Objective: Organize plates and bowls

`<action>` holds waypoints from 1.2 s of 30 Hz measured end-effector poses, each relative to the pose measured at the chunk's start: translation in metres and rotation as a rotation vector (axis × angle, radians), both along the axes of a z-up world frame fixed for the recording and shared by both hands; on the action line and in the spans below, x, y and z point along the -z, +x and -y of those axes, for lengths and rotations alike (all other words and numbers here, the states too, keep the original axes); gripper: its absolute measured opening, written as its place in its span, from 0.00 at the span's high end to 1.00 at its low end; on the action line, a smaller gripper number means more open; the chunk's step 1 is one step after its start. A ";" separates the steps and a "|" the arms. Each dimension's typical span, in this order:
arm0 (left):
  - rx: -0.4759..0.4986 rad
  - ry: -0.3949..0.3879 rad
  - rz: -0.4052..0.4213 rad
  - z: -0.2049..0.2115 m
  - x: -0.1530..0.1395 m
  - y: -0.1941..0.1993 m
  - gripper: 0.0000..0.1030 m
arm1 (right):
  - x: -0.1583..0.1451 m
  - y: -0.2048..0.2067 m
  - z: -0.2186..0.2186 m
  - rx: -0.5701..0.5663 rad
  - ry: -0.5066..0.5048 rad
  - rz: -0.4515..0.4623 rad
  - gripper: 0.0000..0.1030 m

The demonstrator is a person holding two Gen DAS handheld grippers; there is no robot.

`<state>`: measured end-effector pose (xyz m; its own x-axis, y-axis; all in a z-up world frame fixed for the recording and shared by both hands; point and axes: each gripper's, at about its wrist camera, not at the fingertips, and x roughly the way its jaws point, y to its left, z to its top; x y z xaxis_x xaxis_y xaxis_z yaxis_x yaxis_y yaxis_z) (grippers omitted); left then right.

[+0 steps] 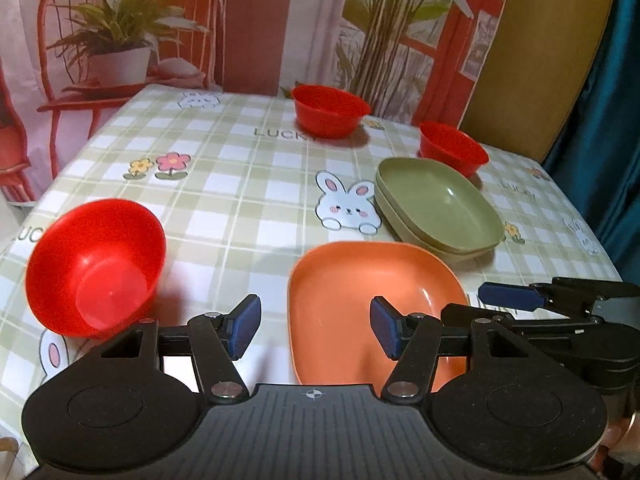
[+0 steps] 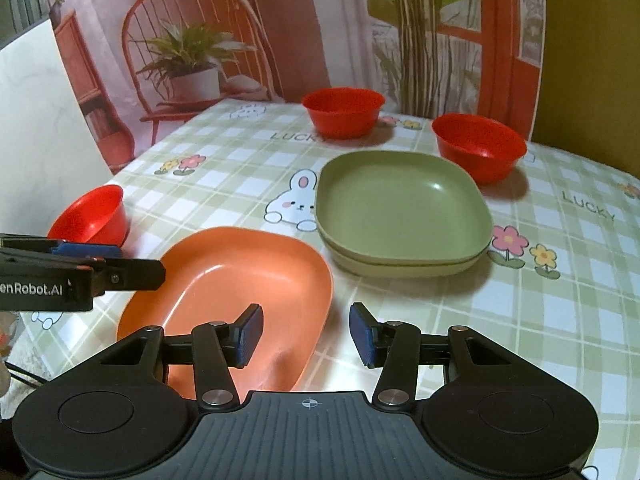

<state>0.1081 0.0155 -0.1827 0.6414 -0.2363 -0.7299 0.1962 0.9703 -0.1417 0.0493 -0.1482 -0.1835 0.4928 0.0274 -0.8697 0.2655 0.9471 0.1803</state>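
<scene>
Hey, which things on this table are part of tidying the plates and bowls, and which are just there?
Part of the job:
- orange plate
- green plate stacked on a cream plate
- three red bowls: near-left bowl, far middle bowl, far right bowl

Just there:
- checked tablecloth with its rabbit and flower prints
- printed backdrop of a chair and plants
</scene>
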 end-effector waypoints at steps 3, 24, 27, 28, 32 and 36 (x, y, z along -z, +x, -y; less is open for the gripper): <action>-0.001 0.006 -0.012 0.001 0.005 -0.001 0.39 | 0.002 -0.001 0.000 0.000 0.008 -0.010 0.57; -0.050 -0.106 -0.076 -0.009 0.027 0.000 0.79 | 0.013 -0.003 -0.001 0.004 0.022 -0.052 0.81; -0.050 -0.104 -0.076 -0.008 0.027 -0.001 0.79 | 0.012 -0.004 0.001 0.007 0.021 -0.047 0.84; -0.051 -0.103 -0.076 -0.008 0.027 -0.001 0.79 | 0.012 -0.004 0.001 0.005 0.021 -0.044 0.84; -0.059 -0.092 -0.079 -0.009 0.025 -0.001 0.79 | 0.008 -0.004 -0.001 -0.008 0.017 -0.032 0.85; -0.066 -0.089 -0.048 -0.010 0.019 -0.004 0.79 | 0.000 -0.003 -0.003 -0.009 0.009 -0.002 0.85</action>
<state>0.1044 0.0258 -0.2012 0.6223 -0.2603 -0.7382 0.1237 0.9639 -0.2357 0.0460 -0.1455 -0.1836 0.4907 0.0401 -0.8704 0.2572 0.9478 0.1887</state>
